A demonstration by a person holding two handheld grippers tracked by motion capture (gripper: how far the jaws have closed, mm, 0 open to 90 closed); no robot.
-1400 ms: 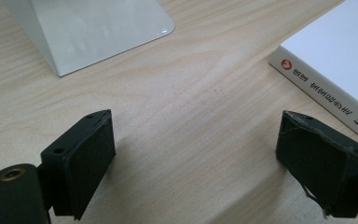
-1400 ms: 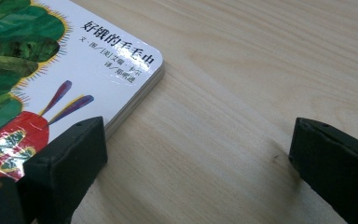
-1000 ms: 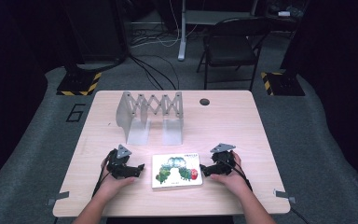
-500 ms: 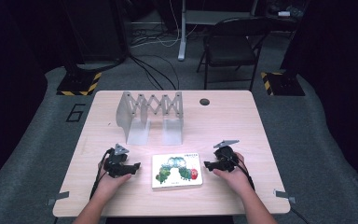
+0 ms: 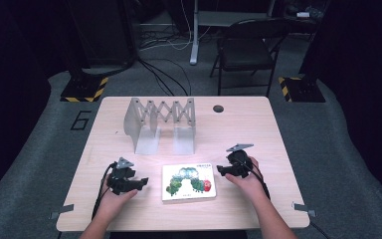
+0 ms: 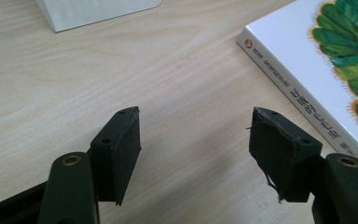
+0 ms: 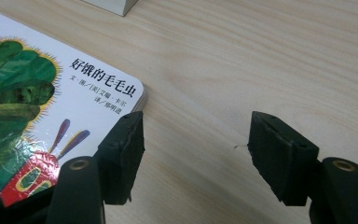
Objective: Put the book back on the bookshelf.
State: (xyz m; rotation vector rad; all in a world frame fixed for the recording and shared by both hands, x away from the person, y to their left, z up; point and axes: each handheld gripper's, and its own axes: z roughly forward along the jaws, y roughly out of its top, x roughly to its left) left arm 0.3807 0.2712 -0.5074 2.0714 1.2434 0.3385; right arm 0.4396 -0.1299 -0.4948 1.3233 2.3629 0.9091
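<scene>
One picture book [image 5: 188, 181] lies flat near the table's [image 5: 238, 129] front edge, long axis running left to right, squarely between the two grippers. The left gripper [image 5: 140, 182] sits just off the book's left end and the right gripper [image 5: 220, 170] off its right end near the far corner, neither touching it, the right looking slightly nearer. Both pairs of jaws have just been closing yet stand spread with nothing between them; behind stands one folding rack [image 5: 160, 119].

Pale matt wood-grain table [image 5: 258, 134], glossy white card-covered book [image 5: 188, 181] with a shiny red patch, matt black rubbery pads [image 6: 126, 149] frayed at the edges beside the book, smooth grey plastic-looking rack [image 5: 159, 119] beyond the book
</scene>
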